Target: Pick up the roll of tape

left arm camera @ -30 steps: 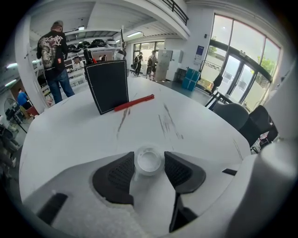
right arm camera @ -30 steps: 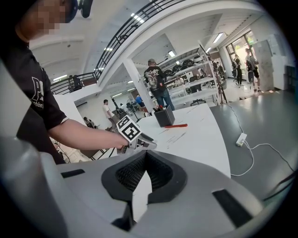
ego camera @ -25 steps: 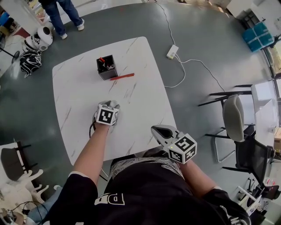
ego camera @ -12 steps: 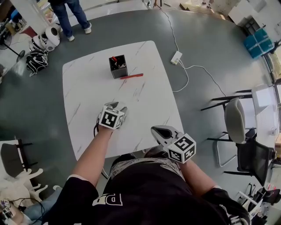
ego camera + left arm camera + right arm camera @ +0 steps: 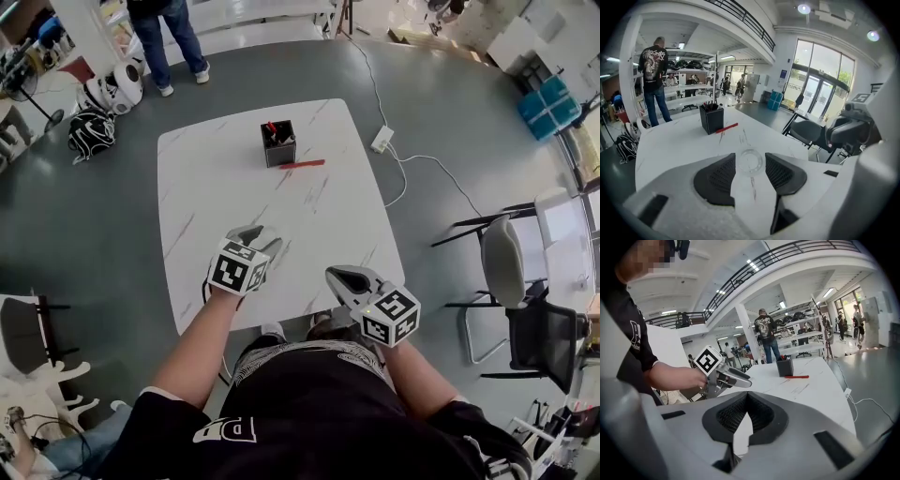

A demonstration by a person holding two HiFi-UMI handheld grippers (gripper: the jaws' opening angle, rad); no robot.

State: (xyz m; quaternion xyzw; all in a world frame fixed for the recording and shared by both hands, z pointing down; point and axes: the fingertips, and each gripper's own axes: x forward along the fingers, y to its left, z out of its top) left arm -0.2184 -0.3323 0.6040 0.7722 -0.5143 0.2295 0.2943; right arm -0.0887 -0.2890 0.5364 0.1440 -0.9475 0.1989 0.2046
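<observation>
- The left gripper (image 5: 260, 236) is over the lower left part of the white marbled table (image 5: 211, 169) in the head view, with its marker cube towards the person.
- Its jaws stand wide and are closed on a clear roll of tape (image 5: 749, 162) — one dark ribbed pad presses each side of the ring.
- The roll shows in the lower middle of the left gripper view, and the table top shows through the gap beneath it. In the head view the gripper hides it.
- The right gripper (image 5: 747, 395) is at the table's lower right edge in the head view. Its jaw tips meet and nothing is between them.
- A black pen holder (image 5: 277, 143) stands near the table's upper edge, with a red pen (image 5: 301, 164) lying just below and to the right of it.
- On the grey floor a white power strip (image 5: 382, 140) and its cable lie right of the table, and a chair (image 5: 499, 253) stands further right.
- A person (image 5: 175, 33) in jeans stands at the upper left.
</observation>
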